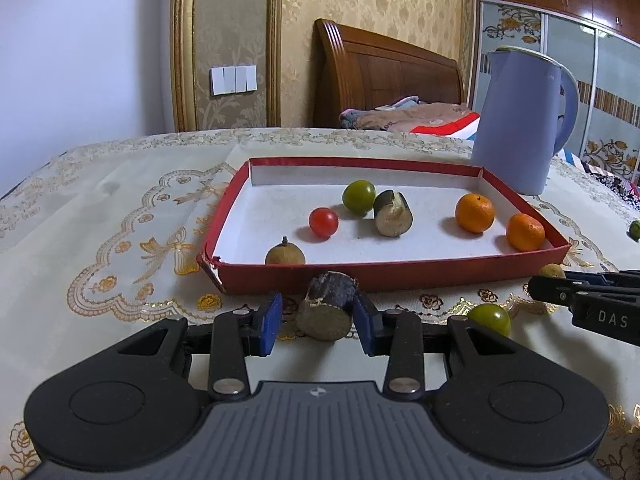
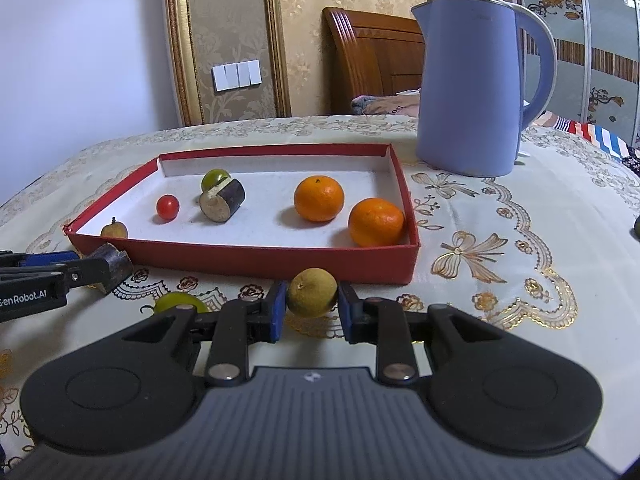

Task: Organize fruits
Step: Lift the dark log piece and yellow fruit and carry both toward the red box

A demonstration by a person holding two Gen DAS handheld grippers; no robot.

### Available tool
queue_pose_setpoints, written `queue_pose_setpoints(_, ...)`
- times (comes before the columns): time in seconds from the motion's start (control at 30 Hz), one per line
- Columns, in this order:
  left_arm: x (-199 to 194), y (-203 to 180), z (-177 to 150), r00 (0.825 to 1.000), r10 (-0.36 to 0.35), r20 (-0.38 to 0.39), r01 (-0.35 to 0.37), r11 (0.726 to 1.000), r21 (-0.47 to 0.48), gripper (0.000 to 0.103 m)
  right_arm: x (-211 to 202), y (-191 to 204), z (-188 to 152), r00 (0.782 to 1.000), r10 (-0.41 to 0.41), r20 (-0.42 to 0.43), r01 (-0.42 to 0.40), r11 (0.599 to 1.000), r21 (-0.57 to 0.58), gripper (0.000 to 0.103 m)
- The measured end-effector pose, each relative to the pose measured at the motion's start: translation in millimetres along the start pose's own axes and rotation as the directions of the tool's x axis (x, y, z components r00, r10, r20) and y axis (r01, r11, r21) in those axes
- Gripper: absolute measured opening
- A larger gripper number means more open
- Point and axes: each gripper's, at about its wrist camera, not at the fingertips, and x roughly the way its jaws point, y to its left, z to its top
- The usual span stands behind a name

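A red tray (image 1: 400, 272) (image 2: 256, 258) with a white floor holds two oranges (image 1: 475, 213) (image 2: 319, 198), a red tomato (image 1: 323, 222) (image 2: 167, 207), a green fruit (image 1: 358, 197), a dark sugarcane piece (image 1: 391, 213) (image 2: 222, 200) and a longan (image 1: 285, 255). My left gripper (image 1: 318, 318) is open around a second sugarcane piece (image 1: 328, 306) in front of the tray; only the right pad touches it. My right gripper (image 2: 313, 307) is shut on a tan longan (image 2: 312, 292) in front of the tray. A green fruit (image 1: 489, 319) (image 2: 177, 303) lies between the grippers.
A lavender kettle (image 1: 520, 120) (image 2: 472, 88) stands behind the tray's right corner. Another green fruit (image 1: 635, 229) lies at the far right on the embroidered tablecloth. A bed and a wardrobe are behind the table.
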Motion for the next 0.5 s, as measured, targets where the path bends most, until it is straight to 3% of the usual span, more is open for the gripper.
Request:
queue_pose_setpoints(0.13, 5, -3, 0, 0.998, -0.052, -0.033, 0.052, 0.998, 0.022, 0.038, 0, 0, 0, 1.0, 0.001, 0.001, -0.001, 1.0, -0.004, 0.026)
queue_pose_setpoints(0.23, 9, -7, 1, 0.999, -0.017, -0.029, 0.018, 0.999, 0.044, 0.039, 0, 0, 0, 1.0, 0.003, 0.001, -0.003, 1.0, -0.004, 0.026)
queue_pose_setpoints(0.33, 18, -3, 1, 0.997, -0.028, -0.072, 0.029, 0.999, 0.016, 0.038, 0, 1, 0, 1.0, 0.008, -0.002, -0.008, 1.0, -0.006, 0.026)
queue_pose_setpoints(0.37, 21, -1, 1, 0.996, -0.032, -0.084, 0.032, 0.999, 0.002, 0.033, 0, 1, 0, 1.0, 0.008, -0.002, -0.008, 1.0, -0.006, 0.026)
queue_pose_setpoints(0.5, 20, 2, 1, 0.996, -0.045, -0.081, 0.044, 0.999, -0.011, 0.033, 0, 1, 0, 1.0, 0.008, 0.0, -0.008, 1.0, -0.005, 0.026)
